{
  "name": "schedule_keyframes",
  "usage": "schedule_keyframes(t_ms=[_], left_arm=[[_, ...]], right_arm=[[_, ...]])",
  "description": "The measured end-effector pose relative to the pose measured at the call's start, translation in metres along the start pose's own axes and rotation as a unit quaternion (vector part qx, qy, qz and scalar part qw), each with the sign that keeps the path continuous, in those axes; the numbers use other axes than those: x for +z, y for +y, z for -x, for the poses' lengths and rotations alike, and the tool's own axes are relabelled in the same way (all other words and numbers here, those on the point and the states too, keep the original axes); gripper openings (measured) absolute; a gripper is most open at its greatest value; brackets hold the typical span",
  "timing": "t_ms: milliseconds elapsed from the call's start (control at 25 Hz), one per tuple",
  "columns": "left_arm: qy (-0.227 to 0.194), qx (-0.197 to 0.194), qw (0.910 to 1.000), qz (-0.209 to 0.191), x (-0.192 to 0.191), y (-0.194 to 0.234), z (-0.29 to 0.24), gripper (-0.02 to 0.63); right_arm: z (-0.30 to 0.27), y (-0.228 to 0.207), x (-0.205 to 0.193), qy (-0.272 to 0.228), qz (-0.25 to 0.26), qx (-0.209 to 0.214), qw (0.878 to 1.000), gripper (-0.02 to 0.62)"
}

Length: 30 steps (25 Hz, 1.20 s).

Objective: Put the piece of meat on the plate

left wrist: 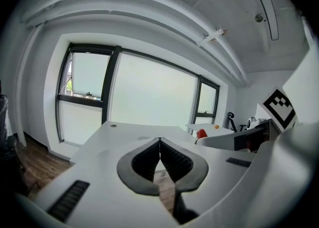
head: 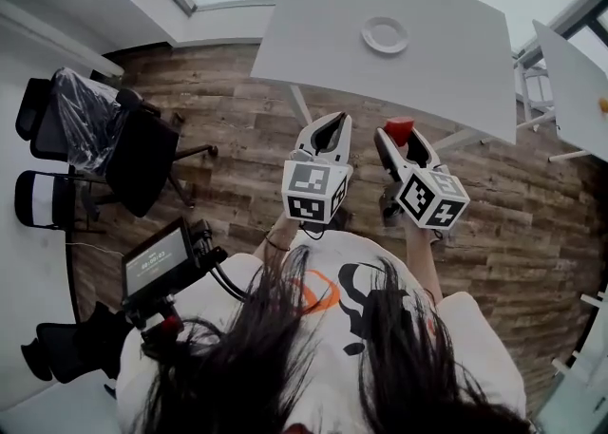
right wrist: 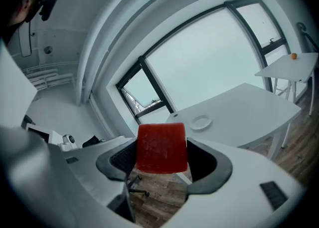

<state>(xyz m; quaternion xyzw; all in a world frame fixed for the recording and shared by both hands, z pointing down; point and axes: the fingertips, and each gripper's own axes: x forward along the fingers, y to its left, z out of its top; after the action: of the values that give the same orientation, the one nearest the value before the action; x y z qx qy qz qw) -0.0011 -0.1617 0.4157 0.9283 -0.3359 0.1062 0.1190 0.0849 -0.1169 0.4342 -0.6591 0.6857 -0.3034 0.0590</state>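
A red block of meat (right wrist: 161, 148) sits clamped between the jaws of my right gripper (right wrist: 162, 158); from the head view it shows as a red tip (head: 399, 128) at the front of the right gripper (head: 397, 142). The small white plate (head: 385, 35) lies on the white table (head: 313, 33), well ahead of both grippers, and shows as a small plate (right wrist: 201, 121) in the right gripper view. My left gripper (head: 325, 130) is held beside the right one, jaws together with nothing between them (left wrist: 160, 148). Both are held over the wooden floor, short of the table.
Black office chairs (head: 114, 138) stand at the left on the wooden floor (head: 228, 128). A second white table (head: 575, 90) at the right carries a small orange object (head: 602, 104). Large windows (left wrist: 149, 97) lie beyond the table. A monitor rig (head: 157, 266) hangs at my lower left.
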Motion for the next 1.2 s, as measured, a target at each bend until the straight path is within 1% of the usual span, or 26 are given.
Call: schedule_keyframes(t_ms=[120,240,320,520,640,840,1080,1200], left_arm=[[0.008,-0.006,0.9999,0.004,0.000,0.019,-0.019,0.005],[0.015,-0.009,0.9997,0.017,0.000,0.032,-0.034,0.005],[0.021,-0.014,0.9995,0.021,-0.002,0.034,-0.041,0.005],[0.037,-0.031,0.9987,0.016,-0.007,0.033,-0.055,0.005],[0.048,-0.032,0.9982,0.016,-0.011,0.035,-0.075,0.005],[0.057,-0.019,0.9981,0.014,-0.006,0.046,-0.117,0.005],[0.034,0.006,0.9992,0.018,0.010,0.059,-0.132,0.005],[0.032,0.024,0.9987,0.031,0.015,0.069,-0.168,0.005]], right_arm=[[-0.023,-0.003,0.006,0.005,-0.003,-0.008,1.000,0.298],[-0.038,-0.004,0.006,0.015,-0.002,-0.014,1.000,0.298],[-0.044,-0.006,0.004,0.020,-0.005,-0.017,1.000,0.298],[-0.053,-0.014,0.003,0.026,-0.018,-0.027,0.999,0.298],[-0.069,-0.032,0.009,0.033,-0.025,-0.030,0.999,0.297],[-0.106,-0.062,0.031,0.044,-0.025,-0.022,0.998,0.298],[-0.127,-0.070,0.051,0.054,-0.007,-0.008,0.998,0.298],[-0.154,-0.092,0.067,0.072,0.001,0.003,0.997,0.298]])
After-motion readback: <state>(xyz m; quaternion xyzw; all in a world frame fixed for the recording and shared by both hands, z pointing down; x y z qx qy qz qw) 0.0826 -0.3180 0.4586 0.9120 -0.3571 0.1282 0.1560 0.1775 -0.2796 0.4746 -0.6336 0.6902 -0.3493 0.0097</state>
